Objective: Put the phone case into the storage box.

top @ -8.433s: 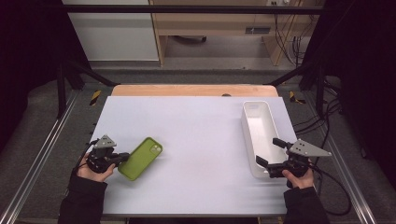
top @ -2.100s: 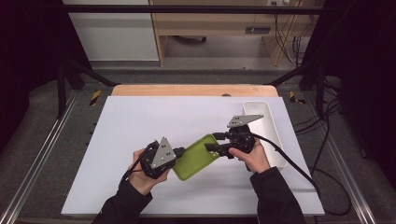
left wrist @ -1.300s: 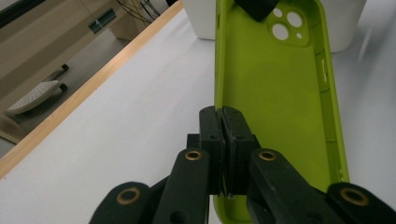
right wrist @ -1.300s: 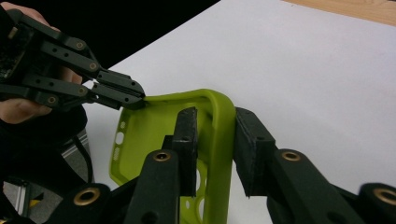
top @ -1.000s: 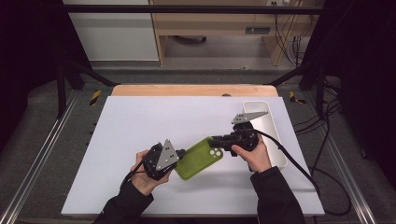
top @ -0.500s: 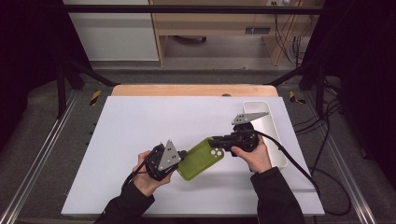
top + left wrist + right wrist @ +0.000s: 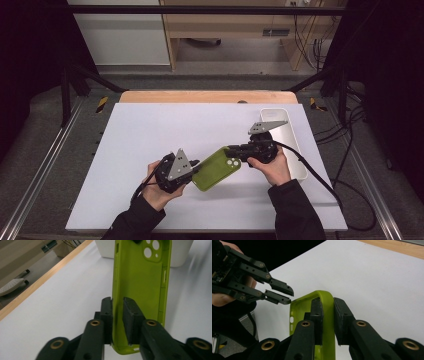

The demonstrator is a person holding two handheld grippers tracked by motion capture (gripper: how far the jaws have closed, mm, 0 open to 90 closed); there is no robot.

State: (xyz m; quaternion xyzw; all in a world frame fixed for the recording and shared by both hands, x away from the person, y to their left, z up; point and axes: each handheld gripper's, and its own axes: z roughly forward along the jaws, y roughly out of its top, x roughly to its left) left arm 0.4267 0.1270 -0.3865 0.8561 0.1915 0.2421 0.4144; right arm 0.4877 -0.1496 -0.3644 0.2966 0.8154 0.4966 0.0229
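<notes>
- Handover step: phone case point(image 7: 216, 168) held above the table point(image 7: 150, 130) between both grippers.
- Right gripper point(image 7: 327, 312) clamped on its camera end.
- Left gripper point(image 7: 117, 315) just loosening, wall between slack jaws.
- Next: pull left away, carry to tray point(image 7: 295, 150).

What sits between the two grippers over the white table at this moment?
The green phone case spans the gap between the left gripper and the right gripper in the high view. The right one clamps its wall; the left jaws have just been opening around its other end.

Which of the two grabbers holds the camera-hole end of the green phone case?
The right gripper does, clamped on the phone case beside the lens holes; the left gripper is at the plain opposite end.
</notes>
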